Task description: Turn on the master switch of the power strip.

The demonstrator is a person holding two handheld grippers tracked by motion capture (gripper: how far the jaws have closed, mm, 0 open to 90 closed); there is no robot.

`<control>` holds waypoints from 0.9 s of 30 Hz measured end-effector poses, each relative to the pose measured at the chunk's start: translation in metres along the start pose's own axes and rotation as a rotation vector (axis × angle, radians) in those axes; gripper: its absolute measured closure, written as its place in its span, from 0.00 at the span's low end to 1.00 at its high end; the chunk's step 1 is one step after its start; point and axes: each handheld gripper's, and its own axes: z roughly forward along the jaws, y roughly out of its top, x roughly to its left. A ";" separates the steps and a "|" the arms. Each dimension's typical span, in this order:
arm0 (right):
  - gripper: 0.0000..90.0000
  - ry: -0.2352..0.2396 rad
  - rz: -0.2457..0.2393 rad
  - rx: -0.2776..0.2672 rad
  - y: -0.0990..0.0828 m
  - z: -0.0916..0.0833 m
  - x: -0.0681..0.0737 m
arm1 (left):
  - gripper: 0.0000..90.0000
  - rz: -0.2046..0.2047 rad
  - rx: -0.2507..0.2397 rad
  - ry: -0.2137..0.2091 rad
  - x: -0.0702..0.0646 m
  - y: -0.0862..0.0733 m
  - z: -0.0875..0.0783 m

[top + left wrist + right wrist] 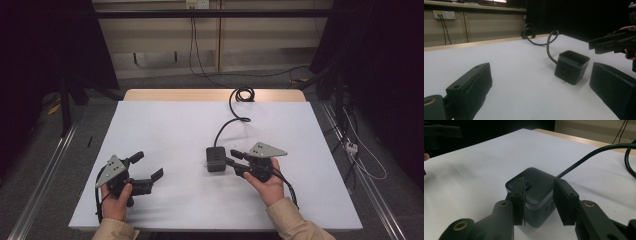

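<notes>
The right gripper (539, 202) has its jaws half open around a corner of the black power cube (536, 187), one jaw over its top. The left gripper (142, 172) rests wide open, holding nothing. The high view shows the cube's cable (235, 117) trailing across the worktop (165, 125).

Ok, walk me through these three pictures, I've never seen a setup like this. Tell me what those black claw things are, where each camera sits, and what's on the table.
A person sits at a white table with a two-jawed tool in each hand. The high view looks down from above. The left hand-held gripper hangs open with nothing between its jaws. The right hand-held gripper reaches a small black box with a cable trailing toward the far edge. The other two pictures come from cameras riding on the grippers. In the right gripper view, its jaws stand either side of one corner of the box; whether they press on it can't be told. The left gripper view sees the box from farther off.
</notes>
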 end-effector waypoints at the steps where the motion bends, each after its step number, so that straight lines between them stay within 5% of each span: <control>1: 0.71 0.004 -0.003 0.000 0.000 0.001 0.000 | 0.04 -0.001 0.000 -0.001 0.000 0.000 0.000; 27: 0.83 0.019 0.001 0.021 0.004 0.011 0.003 | 0.04 0.002 0.004 0.000 0.000 0.000 -0.002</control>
